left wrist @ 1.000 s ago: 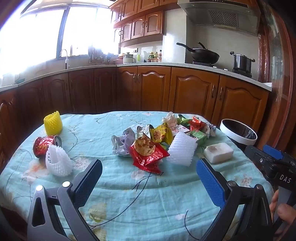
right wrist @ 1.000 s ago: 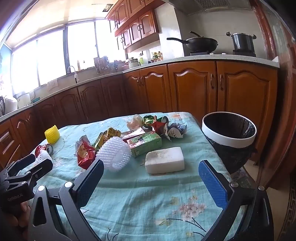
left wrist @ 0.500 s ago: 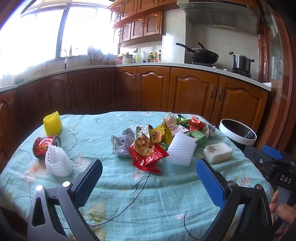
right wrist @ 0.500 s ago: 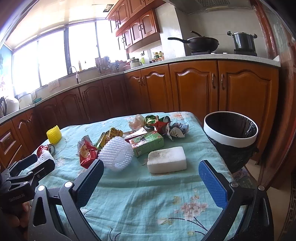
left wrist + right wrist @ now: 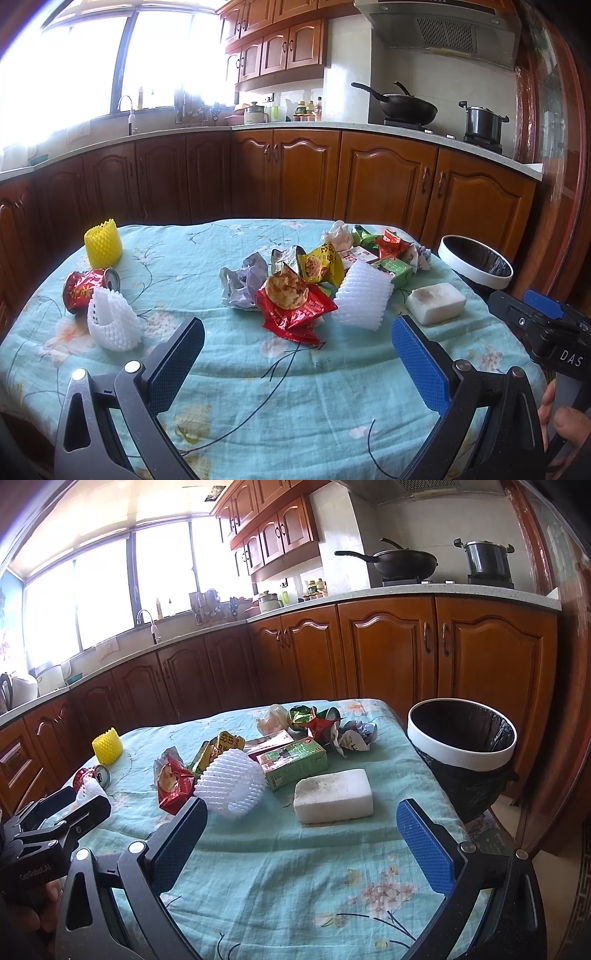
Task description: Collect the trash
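Trash lies scattered over a table draped in a pale turquoise floral cloth [image 5: 236, 373], and everything here is placed relative to the white foam block [image 5: 333, 795] lying near the table's edge. Just behind the block rests a green rectangular drink carton [image 5: 295, 762], and to the carton's side, touching it, sits a white foam-mesh fruit sleeve [image 5: 231, 782]. Beyond that sleeve lies a crumpled red snack wrapper [image 5: 293, 308], with a yellow snack packet [image 5: 321, 264] and a crumpled grey plastic bag [image 5: 242, 286] close to it. Further behind the block, a cluster of red and green foil wrappers [image 5: 314, 718] and crumpled paper [image 5: 354, 734] sits near the far edge. Well apart from the block, at the opposite end of the table, lie a crushed red drink can [image 5: 88, 290], a second white foam-mesh sleeve [image 5: 112, 321] touching it, and an upright yellow foam-mesh sleeve [image 5: 102, 243]. Off the table, on the block's other side, stands a round bin with a white rim and black liner [image 5: 461, 746].

Left gripper [image 5: 295, 365] hovers above the cloth with its jaws spread wide and nothing between them. Right gripper [image 5: 301, 843] hovers just short of the block, jaws equally wide and empty.
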The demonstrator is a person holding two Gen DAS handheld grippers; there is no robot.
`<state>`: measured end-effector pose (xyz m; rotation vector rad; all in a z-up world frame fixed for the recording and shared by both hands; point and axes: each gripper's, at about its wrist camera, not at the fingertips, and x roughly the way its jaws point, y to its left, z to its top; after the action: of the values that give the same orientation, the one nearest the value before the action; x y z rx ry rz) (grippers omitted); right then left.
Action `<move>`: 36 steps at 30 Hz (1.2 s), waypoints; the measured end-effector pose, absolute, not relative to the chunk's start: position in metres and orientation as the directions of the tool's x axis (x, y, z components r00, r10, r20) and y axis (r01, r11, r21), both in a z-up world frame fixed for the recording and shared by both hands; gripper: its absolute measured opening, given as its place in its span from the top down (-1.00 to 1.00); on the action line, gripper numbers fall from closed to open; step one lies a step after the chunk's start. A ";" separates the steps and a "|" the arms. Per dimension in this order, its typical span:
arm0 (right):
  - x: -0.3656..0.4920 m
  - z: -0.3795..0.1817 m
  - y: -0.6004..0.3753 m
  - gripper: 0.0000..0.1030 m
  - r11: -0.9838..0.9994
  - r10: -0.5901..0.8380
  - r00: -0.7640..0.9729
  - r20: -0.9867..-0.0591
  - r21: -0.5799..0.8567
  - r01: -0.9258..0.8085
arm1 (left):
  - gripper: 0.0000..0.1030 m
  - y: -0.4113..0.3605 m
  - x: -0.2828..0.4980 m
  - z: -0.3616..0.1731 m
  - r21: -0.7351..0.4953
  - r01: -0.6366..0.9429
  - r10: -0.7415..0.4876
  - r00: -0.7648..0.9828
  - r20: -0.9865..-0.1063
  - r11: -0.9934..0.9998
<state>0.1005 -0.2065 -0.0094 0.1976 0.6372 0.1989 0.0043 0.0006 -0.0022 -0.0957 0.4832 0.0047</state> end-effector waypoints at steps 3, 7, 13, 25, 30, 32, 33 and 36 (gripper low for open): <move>0.101 -0.010 -0.207 -1.00 0.962 0.246 0.784 -0.571 0.244 -0.124 | -0.97 0.001 0.006 -0.003 -0.098 -0.026 -0.023 0.885 -0.466 0.995; 0.104 -0.012 -0.207 -1.00 0.962 0.246 0.777 -0.579 0.244 -0.123 | -0.97 0.002 0.011 -0.005 -0.096 -0.023 -0.026 0.878 -0.478 0.995; 0.120 -0.021 -0.205 -1.00 0.962 0.258 0.742 -0.619 0.234 -0.140 | -0.80 0.014 0.034 -0.014 -0.106 -0.034 -0.031 0.830 -0.556 0.994; 0.169 -0.053 -0.212 -1.00 0.969 0.243 0.646 -0.724 0.218 -0.120 | -0.52 0.034 0.101 -0.031 -0.139 -0.073 -0.045 0.716 -0.696 0.988; 0.189 -0.069 -0.213 -1.00 0.970 0.241 0.601 -0.762 0.215 -0.116 | -0.47 0.035 0.128 -0.044 -0.214 -0.077 -0.099 0.702 -0.706 0.974; 0.196 -0.076 -0.212 -1.00 0.970 0.241 0.581 -0.777 0.214 -0.117 | -0.39 0.037 0.139 -0.049 -0.225 -0.079 -0.110 0.691 -0.715 0.971; 0.199 -0.079 -0.211 -1.00 0.969 0.247 0.571 -0.783 0.218 -0.120 | -0.36 0.037 0.143 -0.051 -0.216 -0.079 -0.104 0.688 -0.718 0.973; 0.207 -0.085 -0.208 -0.99 0.968 0.252 0.541 -0.802 0.217 -0.130 | -0.15 0.039 0.155 -0.058 -0.217 -0.077 -0.109 0.676 -0.729 0.973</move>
<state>0.2071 -0.2077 -0.0854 0.1374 0.9732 0.2278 0.1548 0.0392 -0.0578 -0.2386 0.8303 -0.0177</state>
